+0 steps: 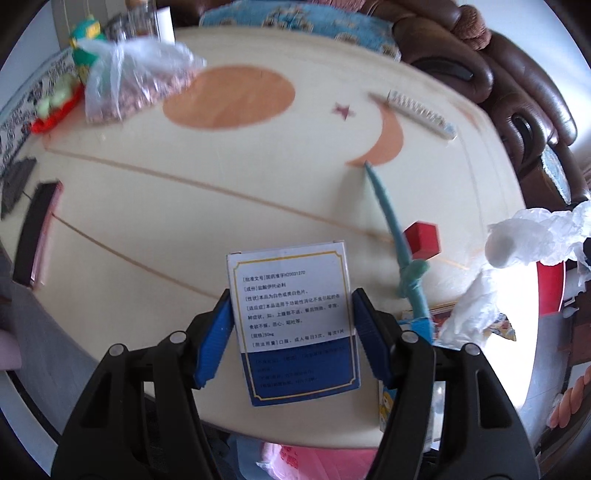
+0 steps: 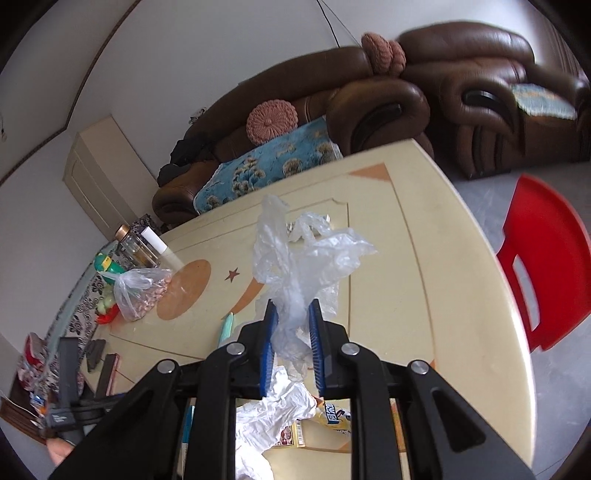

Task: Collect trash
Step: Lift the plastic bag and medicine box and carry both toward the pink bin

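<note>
Over the cream table [image 1: 184, 206], my left gripper [image 1: 291, 317] clamps a medicine box [image 1: 295, 321], its lower print blurred; my right gripper [image 2: 291, 332] pinches crumpled clear plastic [image 2: 295, 266], hiding the far edge.

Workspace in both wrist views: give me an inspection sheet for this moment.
Surface: cream table with orange circle, star and crescent inlays.
Job's things: blue-and-white medicine box; crumpled clear plastic bag.
Clutter: red cube, teal toy sword, knotted bag of nuts, glass jar.
Grippers: left gripper shut on the box; right gripper shut on the plastic.
Cables: thin dark wire on the wall.
Surroundings: brown leather sofa, red plastic chair.
</note>
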`<action>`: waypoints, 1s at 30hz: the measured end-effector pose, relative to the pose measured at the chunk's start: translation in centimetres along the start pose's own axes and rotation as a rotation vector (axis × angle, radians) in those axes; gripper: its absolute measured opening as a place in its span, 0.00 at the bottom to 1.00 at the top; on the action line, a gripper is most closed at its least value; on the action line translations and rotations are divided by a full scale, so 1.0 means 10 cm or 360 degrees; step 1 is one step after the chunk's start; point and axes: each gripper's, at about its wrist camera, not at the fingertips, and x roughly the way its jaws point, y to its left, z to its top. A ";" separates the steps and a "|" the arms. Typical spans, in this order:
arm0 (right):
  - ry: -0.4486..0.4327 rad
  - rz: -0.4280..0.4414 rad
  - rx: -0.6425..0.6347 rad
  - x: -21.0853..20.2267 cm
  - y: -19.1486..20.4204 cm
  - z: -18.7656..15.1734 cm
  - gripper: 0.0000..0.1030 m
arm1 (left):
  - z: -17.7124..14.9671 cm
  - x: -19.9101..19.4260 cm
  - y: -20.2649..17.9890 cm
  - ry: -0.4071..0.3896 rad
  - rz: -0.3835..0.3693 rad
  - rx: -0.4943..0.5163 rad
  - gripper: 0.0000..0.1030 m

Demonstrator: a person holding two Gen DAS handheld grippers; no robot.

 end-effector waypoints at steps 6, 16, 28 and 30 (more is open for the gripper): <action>-0.0089 -0.0034 -0.0083 -0.40 0.25 0.00 0.17 | -0.08 -0.49 -0.05 -0.0151 -0.0035 0.0092 0.61; -0.0184 -0.0054 -0.0195 -1.31 0.62 -0.30 0.17 | -0.53 -1.27 -0.21 -0.0340 -0.0141 0.0285 0.61; -0.0226 -0.0143 -0.0381 -2.34 1.02 -0.90 0.17 | -1.17 -1.77 -0.38 -0.0433 -0.0225 0.0493 0.61; -0.0218 -0.0145 -0.0388 -2.43 1.04 -1.00 0.17 | -1.29 -1.81 -0.42 -0.0442 -0.0229 0.0527 0.61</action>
